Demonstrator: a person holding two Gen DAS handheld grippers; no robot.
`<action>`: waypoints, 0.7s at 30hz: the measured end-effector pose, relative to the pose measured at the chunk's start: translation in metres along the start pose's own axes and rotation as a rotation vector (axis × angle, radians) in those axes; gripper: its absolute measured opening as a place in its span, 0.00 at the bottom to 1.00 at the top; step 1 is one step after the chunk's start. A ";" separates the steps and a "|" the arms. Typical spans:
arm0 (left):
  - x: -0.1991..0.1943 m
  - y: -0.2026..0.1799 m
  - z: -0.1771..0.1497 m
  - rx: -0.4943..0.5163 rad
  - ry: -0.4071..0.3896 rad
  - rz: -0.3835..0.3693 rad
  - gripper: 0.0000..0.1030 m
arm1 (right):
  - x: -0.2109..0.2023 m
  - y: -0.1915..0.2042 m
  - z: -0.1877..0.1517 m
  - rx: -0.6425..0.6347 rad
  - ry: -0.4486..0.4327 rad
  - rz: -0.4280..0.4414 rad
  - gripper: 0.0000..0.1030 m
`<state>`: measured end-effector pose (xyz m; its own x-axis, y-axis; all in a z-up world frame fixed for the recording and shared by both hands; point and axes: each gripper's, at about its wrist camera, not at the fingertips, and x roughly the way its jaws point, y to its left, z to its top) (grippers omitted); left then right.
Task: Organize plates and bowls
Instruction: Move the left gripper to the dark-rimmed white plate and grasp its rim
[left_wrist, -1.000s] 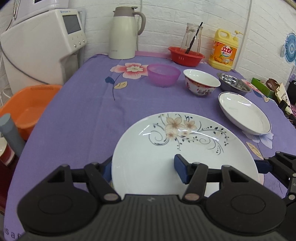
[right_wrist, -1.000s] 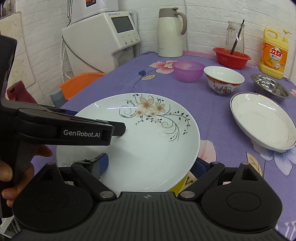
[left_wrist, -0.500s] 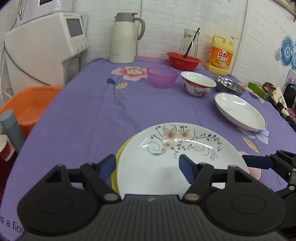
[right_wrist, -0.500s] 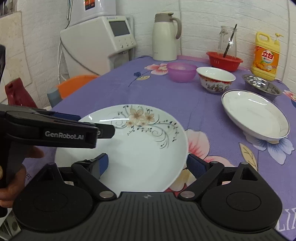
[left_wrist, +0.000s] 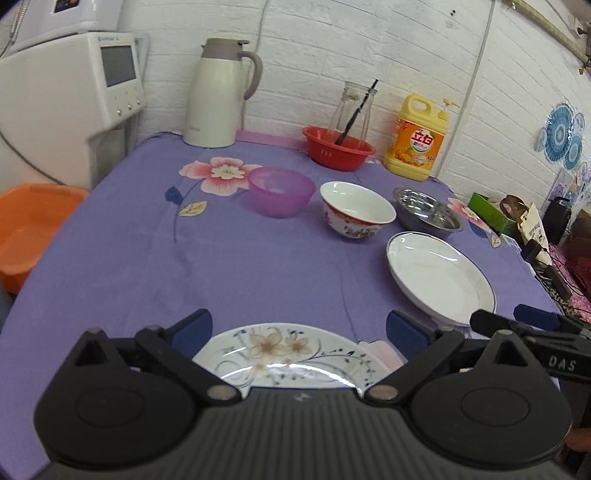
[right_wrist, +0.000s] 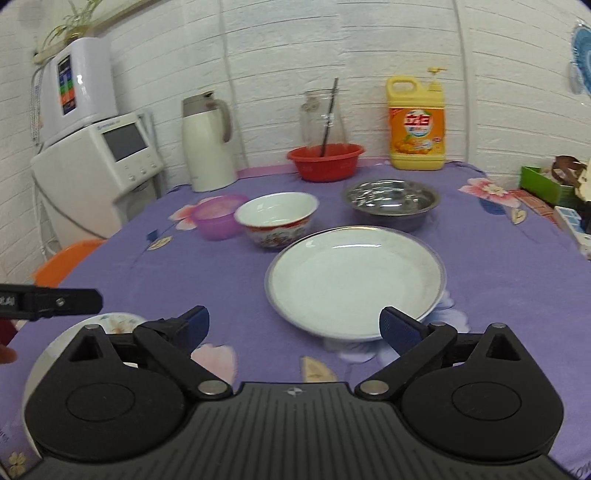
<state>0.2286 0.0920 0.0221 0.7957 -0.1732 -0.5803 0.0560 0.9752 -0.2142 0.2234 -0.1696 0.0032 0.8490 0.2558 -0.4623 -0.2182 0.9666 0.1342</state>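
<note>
Left tool (left_wrist: 298, 326) was spreading its jaws, nothing pinched; the floral plate (left_wrist: 284, 356) lay flat on the purple-clothed bench (left_wrist: 258, 266) just below and between its blue pads (left_wrist: 192, 326), not touched by them. Right tool (right_wrist: 293, 323) stood spread wide, empty, over bare cloth. White rimmed plate (right_wrist: 354, 280) sat directly ahead of the right tool, its near rim close to the right-side pad; in the left wrist view the same plate was ahead and to the right. Red-patterned bowl (right_wrist: 277, 223) beyond that plate to the left, purple plastic bowl (right_wrist: 216, 218) just beside it further left, steel bowl (right_wrist: 391, 199) behind the plate to the right. Floral plate showed at the lower left of the right tool, partly hidden by its body. Far from both tools along the wall: cream thermos jug (left_wrist: 221, 92), red basin (left_wrist: 338, 151) with a glass jar standing in it, yellow detergent bottle (left_wrist: 417, 140). Orange tub (left_wrist: 29, 225) off the bench edge, left of the left tool. Tip of the right tool poked in at the right of the left wrist view.
</note>
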 end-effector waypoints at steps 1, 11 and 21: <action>0.009 -0.007 0.005 0.003 0.013 -0.011 0.96 | 0.007 -0.011 0.004 0.011 0.003 -0.026 1.00; 0.114 -0.075 0.047 0.037 0.134 -0.046 0.96 | 0.096 -0.073 0.022 0.038 0.107 -0.139 1.00; 0.176 -0.118 0.046 0.137 0.190 -0.005 0.96 | 0.104 -0.069 0.011 -0.011 0.137 -0.111 1.00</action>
<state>0.3900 -0.0475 -0.0186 0.6684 -0.1884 -0.7196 0.1516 0.9816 -0.1162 0.3323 -0.2097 -0.0447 0.7947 0.1462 -0.5892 -0.1325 0.9889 0.0667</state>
